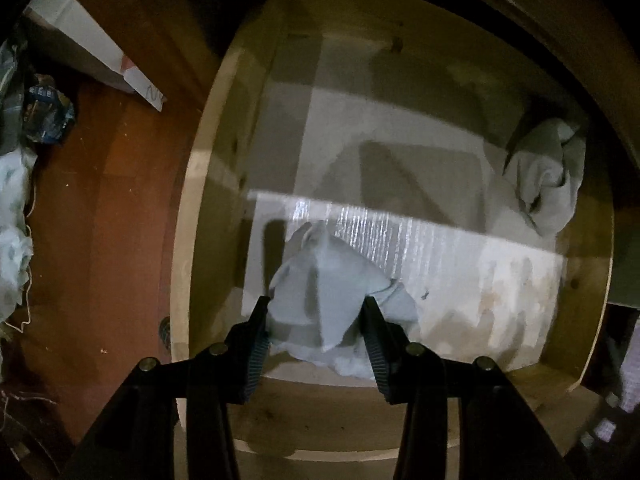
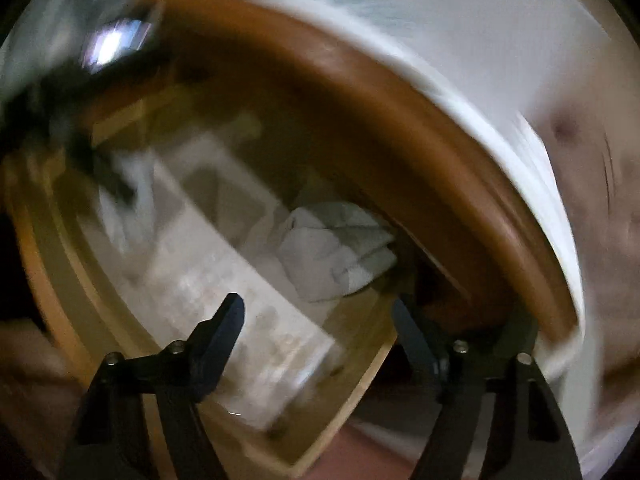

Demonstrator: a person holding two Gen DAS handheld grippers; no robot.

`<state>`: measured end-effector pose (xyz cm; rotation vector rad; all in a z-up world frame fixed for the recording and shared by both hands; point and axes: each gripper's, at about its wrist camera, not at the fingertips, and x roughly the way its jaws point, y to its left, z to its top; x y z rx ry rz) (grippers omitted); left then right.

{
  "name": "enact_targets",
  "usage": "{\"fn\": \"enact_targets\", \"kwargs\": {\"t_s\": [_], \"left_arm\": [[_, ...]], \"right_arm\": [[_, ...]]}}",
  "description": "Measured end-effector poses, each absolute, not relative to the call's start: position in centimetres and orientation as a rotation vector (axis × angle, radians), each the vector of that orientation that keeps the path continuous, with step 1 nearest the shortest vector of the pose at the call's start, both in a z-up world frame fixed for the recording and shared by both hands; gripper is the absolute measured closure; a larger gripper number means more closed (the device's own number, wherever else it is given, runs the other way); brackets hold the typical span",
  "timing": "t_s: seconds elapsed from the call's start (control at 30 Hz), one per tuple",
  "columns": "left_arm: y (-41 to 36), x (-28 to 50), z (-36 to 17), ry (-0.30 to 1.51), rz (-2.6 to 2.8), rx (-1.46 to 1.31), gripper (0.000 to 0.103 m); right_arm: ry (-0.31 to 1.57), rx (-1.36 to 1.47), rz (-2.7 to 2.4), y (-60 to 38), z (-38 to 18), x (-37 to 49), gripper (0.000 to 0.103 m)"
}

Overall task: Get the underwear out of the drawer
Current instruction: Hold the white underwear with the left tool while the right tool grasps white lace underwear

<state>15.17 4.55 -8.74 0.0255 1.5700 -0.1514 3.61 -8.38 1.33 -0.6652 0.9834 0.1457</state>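
The left tool (image 1: 315,307) is closed on a pale blue-grey underwear piece (image 1: 328,280), one finger pressed into each side of the bunched cloth. The garment sits at the near end of the open wooden drawer (image 1: 200,208), over its pale lined bottom; whether it is lifted clear of the liner cannot be told. A second grey garment (image 1: 548,176) lies crumpled in the far right corner of the drawer, well apart from the first. Left of the drawer is reddish-brown wooden floor (image 1: 104,200), with a white cardboard box (image 1: 92,48) and patterned fabric (image 1: 12,216) at the edge of the view.

The right wrist view is heavily blurred. The right tool (image 2: 318,308) stands wide, nothing between its fingers, above the drawer (image 2: 44,280). The crumpled grey garment (image 2: 340,248) lies beyond the fingertips, close under the brown wooden edge (image 2: 360,92) of the furniture. White bedding (image 2: 480,40) appears to lie above that edge.
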Motion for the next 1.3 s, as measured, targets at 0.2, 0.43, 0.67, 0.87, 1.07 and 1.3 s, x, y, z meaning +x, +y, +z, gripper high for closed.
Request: {"fn": "enact_targets", "kwargs": {"t_s": [0.2,0.43,0.67,0.87,1.07,1.3], "left_arm": [[5.1,13.2,-9.2,1.568,-0.154,-0.013,0.058],[6.0,12.8,-9.0,1.586,-0.175,-0.059,0.058],[6.0,12.0,-8.0,1.591,-0.188,-0.089,0.058],[5.5,11.9,-8.3,1.594,-0.219,-0.106,0.059],[5.6,11.8,-7.7,1.587,-0.235,-0.127,0.059],[6.1,11.9,-6.9,1.577,-0.247,-0.156,0.059]], "right_arm": [[1.019,-1.253,0.214,-5.2,-5.0,4.5,0.036],[1.021,-1.743,0.376,-4.9,-9.6,5.1,0.021],[1.002,-2.174,0.525,-4.9,-12.5,4.9,0.005],[1.183,-2.378,0.534,-5.4,-14.8,5.5,0.002],[1.27,-2.534,0.486,-6.3,-16.4,6.6,0.002],[1.258,-2.584,0.445,-4.8,-17.6,7.3,0.001]]}}
